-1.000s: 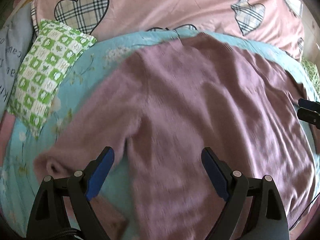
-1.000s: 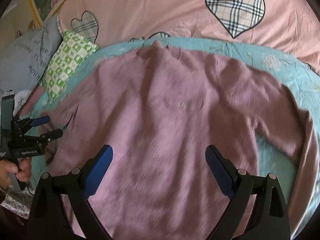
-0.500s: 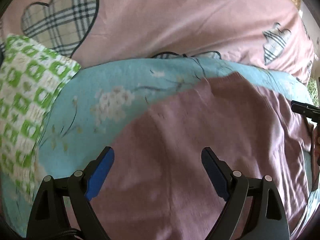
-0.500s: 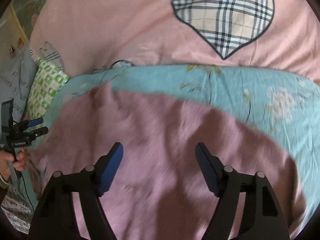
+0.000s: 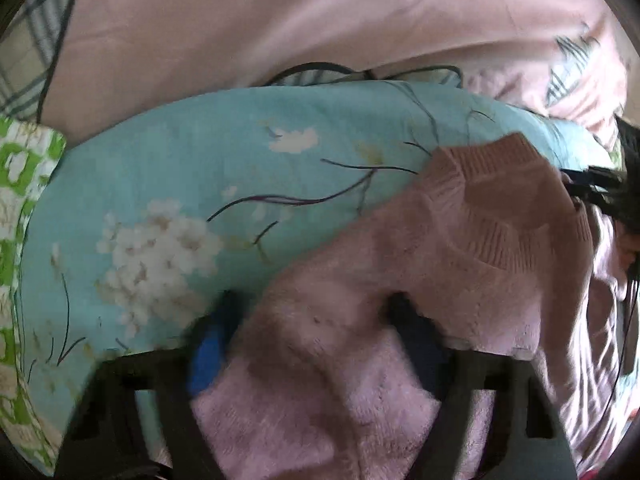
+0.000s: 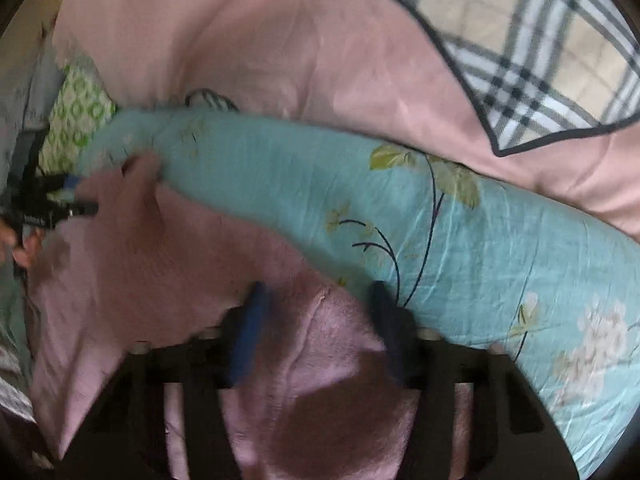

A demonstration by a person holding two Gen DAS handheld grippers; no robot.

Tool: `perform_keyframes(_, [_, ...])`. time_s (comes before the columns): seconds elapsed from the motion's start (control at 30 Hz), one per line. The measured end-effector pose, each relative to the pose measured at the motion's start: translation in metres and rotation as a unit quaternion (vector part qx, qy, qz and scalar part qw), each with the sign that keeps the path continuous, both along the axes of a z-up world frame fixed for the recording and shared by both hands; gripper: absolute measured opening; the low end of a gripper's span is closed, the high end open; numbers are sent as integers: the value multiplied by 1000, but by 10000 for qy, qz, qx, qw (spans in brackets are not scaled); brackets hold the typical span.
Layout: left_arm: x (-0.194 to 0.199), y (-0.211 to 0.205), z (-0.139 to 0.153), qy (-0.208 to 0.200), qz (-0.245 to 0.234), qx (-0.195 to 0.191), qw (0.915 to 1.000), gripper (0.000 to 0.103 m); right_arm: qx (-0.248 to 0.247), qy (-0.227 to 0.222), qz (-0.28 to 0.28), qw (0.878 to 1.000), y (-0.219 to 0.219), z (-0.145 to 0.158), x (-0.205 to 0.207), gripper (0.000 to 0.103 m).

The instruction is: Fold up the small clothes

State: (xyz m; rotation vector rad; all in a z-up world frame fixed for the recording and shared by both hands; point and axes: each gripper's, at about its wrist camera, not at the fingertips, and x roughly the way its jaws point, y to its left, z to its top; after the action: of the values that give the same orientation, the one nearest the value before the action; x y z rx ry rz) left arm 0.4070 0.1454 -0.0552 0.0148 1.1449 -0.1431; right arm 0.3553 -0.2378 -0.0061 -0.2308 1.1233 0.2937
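A mauve knitted sweater (image 5: 360, 280) lies flat on a teal floral quilt (image 5: 200, 168), its ribbed collar (image 5: 500, 208) toward the pink duvet. My left gripper (image 5: 316, 340) is down on one shoulder. Its jaws are closing with fabric between them, and the blue finger (image 5: 208, 352) sits at the sweater's edge. My right gripper (image 6: 316, 332) is down on the other shoulder (image 6: 320, 340). Its jaws are closing too, and a ridge of fabric is squeezed between the pads. The right wrist view shows the left gripper (image 6: 68, 196) small at the far left, with a hand (image 6: 24, 244) on it.
A pink duvet (image 6: 280, 40) with plaid heart patches (image 6: 540, 52) lies just beyond the quilt. A green-and-white checked pillow (image 5: 20, 184) sits at the left end of the quilt, with a grey pillow (image 6: 16, 92) beside it.
Both grippers travelled from the sweater's body up to its shoulders by the collar and sank onto the fabric. Both jaws went from wide open to partly closed, with fabric bunching between them.
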Motion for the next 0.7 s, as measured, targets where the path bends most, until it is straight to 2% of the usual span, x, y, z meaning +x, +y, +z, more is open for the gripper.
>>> perform_keyframes(0.03, [-2,-4,1,-35,-76,-21,10000,20,48,31,0,10000,-2,-1,0,13])
perform_keyframes(0.07, [-3,-7,3,-59,-167,-46,9998,10,147,97,-16,9998,-4,-2,0,13])
perform_keyframes(0.17, [-10,-19,13,-295,-259,333,9987,8,53,-76,20,10000,-4,5,-7,9])
perform_keyframes(0.27, [-17,-19,30,-544,-202,708,9958,8,-192,-590,-264,9977,-17,33,-19,8])
perform_keyframes(0.33, [-13,-16,26,-546,-105,984,9936,8,-246,-845,-551,9946,-33,47,-21,7])
perform_keyframes(0.4, [-6,-14,18,-463,-7,1166,9921,8,-314,-871,-778,9927,-44,45,-17,7])
perform_keyframes(0.53, [6,-15,3,-356,256,1183,9920,8,-635,-650,-913,9917,-39,15,-8,7])
perform_keyframes(0.6, [8,-14,6,-335,327,1108,9927,11,-672,-652,-1054,9900,-36,11,-5,9])
perform_keyframes(0.67, [8,-16,15,-382,415,925,9941,21,-545,-616,-1198,9894,-36,16,-4,12])
perform_keyframes(0.7, [5,-11,22,-411,500,913,9937,22,-435,-660,-1230,9893,-33,21,-4,18])
